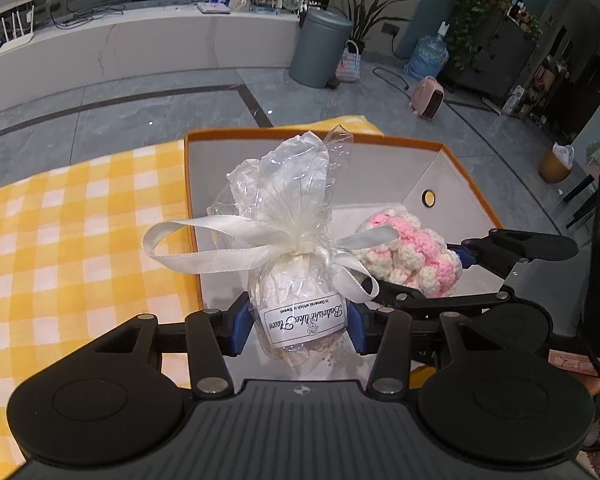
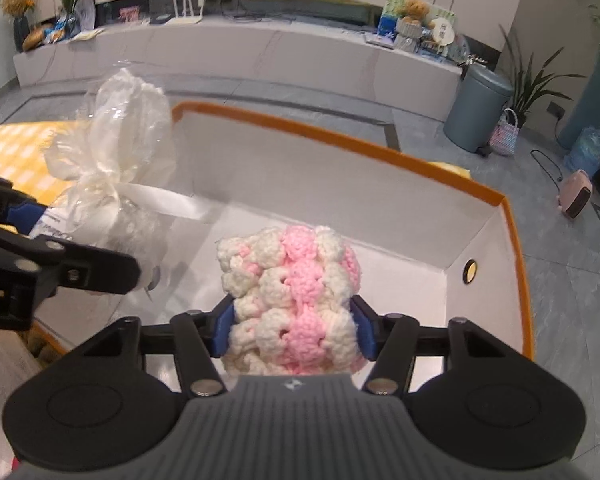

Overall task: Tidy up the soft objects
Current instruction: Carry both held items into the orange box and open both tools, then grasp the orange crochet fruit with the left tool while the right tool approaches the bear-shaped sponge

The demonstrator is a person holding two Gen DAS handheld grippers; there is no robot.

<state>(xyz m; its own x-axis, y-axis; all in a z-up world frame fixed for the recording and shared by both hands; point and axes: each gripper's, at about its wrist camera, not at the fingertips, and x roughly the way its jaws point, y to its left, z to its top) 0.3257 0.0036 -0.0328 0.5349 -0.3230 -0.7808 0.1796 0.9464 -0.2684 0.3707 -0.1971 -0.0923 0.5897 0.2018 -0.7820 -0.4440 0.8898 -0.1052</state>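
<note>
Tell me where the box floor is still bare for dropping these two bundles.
Inside the orange-rimmed box the white floor looks bare: along the far wall, and toward the wall with the round hole. The crowded spot is the near middle, where the left tongs hold the wrapped bundle beside the right tongs gripping the pink-and-white crochet piece.

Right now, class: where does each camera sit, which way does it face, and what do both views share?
Left wrist: on the left gripper, facing forward over the checked cloth; its fingers clamp a ribboned bag.
Right wrist: on the right gripper, looking into the orange-rimmed box; its fingers clamp a crochet piece.
Shared: box, bag, crochet piece, grey bin.
</note>
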